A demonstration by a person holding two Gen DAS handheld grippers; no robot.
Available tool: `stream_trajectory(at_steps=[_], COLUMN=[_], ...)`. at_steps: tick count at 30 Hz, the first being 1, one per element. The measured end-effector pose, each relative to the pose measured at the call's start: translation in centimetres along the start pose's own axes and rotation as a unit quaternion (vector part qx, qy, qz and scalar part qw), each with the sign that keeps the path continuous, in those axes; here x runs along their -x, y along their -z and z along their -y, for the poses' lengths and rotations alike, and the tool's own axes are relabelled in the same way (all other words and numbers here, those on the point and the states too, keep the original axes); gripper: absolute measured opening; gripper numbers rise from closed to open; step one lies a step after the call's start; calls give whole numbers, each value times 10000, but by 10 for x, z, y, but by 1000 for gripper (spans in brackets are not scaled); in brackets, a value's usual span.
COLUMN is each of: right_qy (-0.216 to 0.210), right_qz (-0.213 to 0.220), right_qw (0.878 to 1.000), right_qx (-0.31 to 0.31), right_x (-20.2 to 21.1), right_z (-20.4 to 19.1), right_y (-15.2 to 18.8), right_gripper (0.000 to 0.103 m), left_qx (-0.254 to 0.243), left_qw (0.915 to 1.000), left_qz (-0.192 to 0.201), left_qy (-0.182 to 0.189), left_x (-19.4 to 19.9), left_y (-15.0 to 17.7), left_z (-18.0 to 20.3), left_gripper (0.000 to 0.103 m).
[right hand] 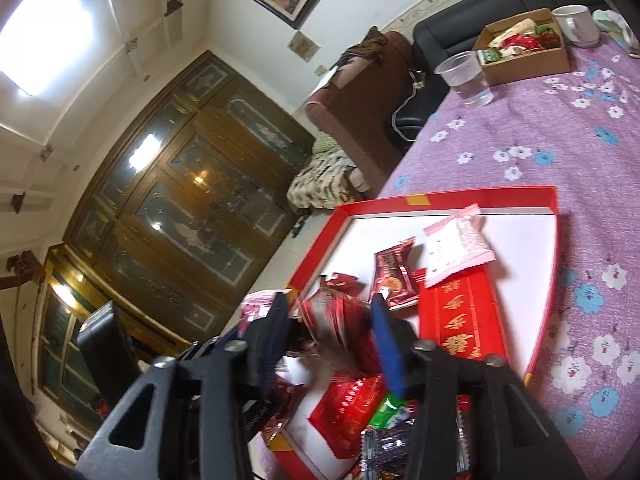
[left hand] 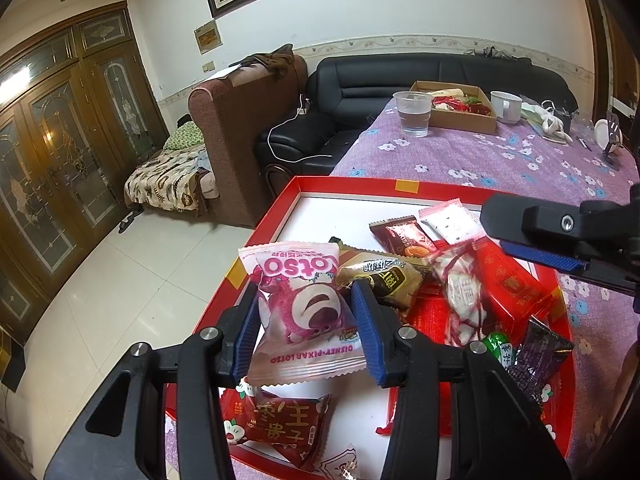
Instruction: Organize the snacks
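My left gripper (left hand: 306,300) is shut on a pink Lotso snack packet (left hand: 300,304), held up over the red tray (left hand: 360,184). The right gripper (right hand: 330,312) hangs over the same tray (right hand: 440,196), jaws apart. A blurred red-and-white packet (right hand: 336,324) sits loose between them. In the left wrist view this packet (left hand: 460,292) shows blurred just below the right gripper (left hand: 500,236). Several wrapped snacks lie in the tray: a brown packet (left hand: 402,236), a pink-white packet (right hand: 460,244) and a red box (right hand: 464,320).
On the purple flowered cloth farther back stand a plastic cup of water (left hand: 414,114), a cardboard box (left hand: 460,122) of snacks and a white mug (left hand: 506,106). The tray lies at the table's left edge, with tiled floor below. A black sofa (left hand: 360,92) lies beyond.
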State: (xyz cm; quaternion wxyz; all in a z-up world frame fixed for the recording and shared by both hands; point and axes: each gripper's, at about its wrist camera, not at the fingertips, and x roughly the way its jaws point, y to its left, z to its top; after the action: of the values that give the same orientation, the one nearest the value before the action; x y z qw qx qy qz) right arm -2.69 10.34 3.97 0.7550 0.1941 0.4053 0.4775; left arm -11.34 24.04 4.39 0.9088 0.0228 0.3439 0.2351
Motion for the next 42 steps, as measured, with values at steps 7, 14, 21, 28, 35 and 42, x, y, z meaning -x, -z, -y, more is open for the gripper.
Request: stream_trajectory(at_steps=[7,14,21,28,35,42], right_qy=[309,558,872,943,1072,1084], right_qz=[148,154,377,880,1053,1287], right_qw=[9994,9979,9930,9856,9801,9733], right_qx=[103,298,696,1096,1300,1561], right_x=[7,8,11,26,38,66], right_z=[-2,-9,-18,-28,-33,-50], right_y=[-1,1,2,6,13,43], right_gripper=[67,73,76,76,78,81], left_qx=[44,82,46,-98,60,443], left_qw=[9999,9988,9974,9942,9932,9936], left_qz=[120,465,688,793,955,960], left_qy=[-108,-138,197,725,660,389], left_x=[6,28,53,72,83,88], left_y=[-1,-2,-1,2,2,8], left_z=[-2,-11,-21,-16,-19,-36], left_gripper=[63,81,84,84,86,88])
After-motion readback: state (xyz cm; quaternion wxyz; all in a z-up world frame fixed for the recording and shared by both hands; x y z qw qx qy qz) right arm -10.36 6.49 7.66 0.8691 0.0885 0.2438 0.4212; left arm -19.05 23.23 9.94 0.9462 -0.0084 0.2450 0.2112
